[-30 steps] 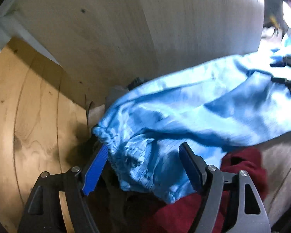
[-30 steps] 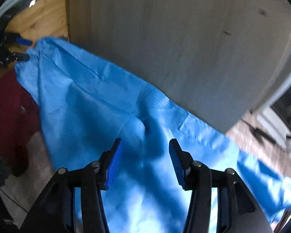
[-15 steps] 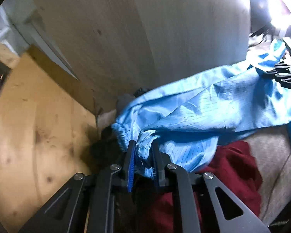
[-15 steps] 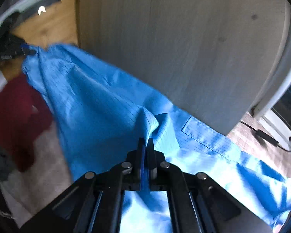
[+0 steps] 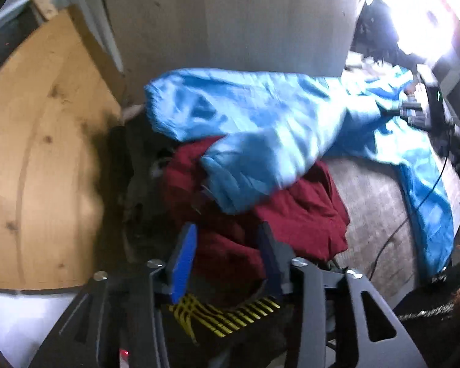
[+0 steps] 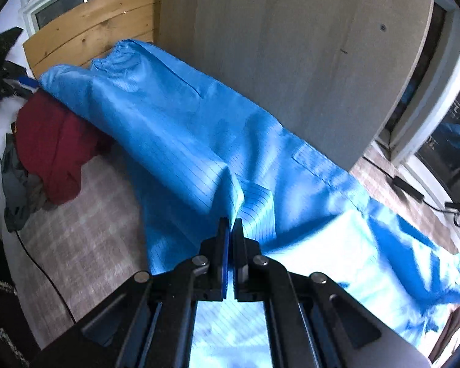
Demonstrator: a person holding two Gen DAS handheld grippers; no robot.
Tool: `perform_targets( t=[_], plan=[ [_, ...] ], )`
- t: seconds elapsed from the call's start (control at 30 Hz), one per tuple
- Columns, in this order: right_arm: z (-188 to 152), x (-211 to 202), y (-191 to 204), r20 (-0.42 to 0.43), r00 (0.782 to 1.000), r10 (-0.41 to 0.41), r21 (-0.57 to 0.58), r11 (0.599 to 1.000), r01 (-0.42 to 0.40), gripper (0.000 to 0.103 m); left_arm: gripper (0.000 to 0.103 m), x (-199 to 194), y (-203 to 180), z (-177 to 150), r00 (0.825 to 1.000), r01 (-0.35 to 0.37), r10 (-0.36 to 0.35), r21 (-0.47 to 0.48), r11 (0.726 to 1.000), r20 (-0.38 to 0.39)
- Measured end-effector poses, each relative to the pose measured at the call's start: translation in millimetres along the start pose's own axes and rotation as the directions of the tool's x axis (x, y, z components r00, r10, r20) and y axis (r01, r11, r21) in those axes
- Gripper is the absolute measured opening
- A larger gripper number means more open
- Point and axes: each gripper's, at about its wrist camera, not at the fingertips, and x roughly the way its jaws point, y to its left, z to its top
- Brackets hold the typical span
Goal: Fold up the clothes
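Two garments on a checked mat (image 6: 86, 230), blue garment (image 6: 181, 141) stretched before a grey board (image 6: 291, 46), partly covering a maroon garment (image 5: 291, 214), right gripper (image 6: 230, 230) clenched on a blue fold, left gripper (image 5: 227, 245) just released and empty, dark clothes (image 5: 144, 190) beneath perhaps blurred.

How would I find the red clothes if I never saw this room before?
Look for the big grey table top and the shiny blue garment draped off its edge. At the blue garment's far end, down on the pale checked carpet, sits a crumpled dark red garment. It is the only red thing, bunched in a heap beside some grey clothes.
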Motion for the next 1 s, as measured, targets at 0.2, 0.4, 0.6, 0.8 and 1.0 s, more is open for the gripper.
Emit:
perform_targets(
  t=[0.2, 0.4, 0.6, 0.8, 1.0],
  plan=[
    [-10, 13, 12, -0.042, 0.999, 0.024, -0.008, 1.0, -0.024, 0.001, 0.055, 24, -3, 49, 1.0, 0.017, -0.016, 0.034, 0.999, -0.02],
    [-11, 19, 16, -0.049, 0.998, 0.038, -0.011, 0.999, -0.039, 0.002, 0.064, 98, -39, 59, 0.977, -0.071, 0.114, 0.228, 0.971, -0.182],
    [-14, 18, 11, -0.042, 0.999, 0.032, 0.018, 0.999, -0.032, 0.002, 0.013, 95, -49, 53, 0.987, -0.066, 0.1, 0.247, 0.967, -0.128],
    [-8, 16, 8, -0.017, 1.0, -0.005, 0.032, 0.999, 0.006, 0.002, 0.001, 44, -32, 66, 0.999, -0.037, 0.039, 0.17, 0.985, -0.008],
    [20, 13, -6, 0.058, 0.996, -0.069, 0.077, 0.995, 0.064, 0.001, 0.001, 38, -5, 102, 0.992, -0.123, 0.117, 0.149, 0.981, 0.05]
  ],
)
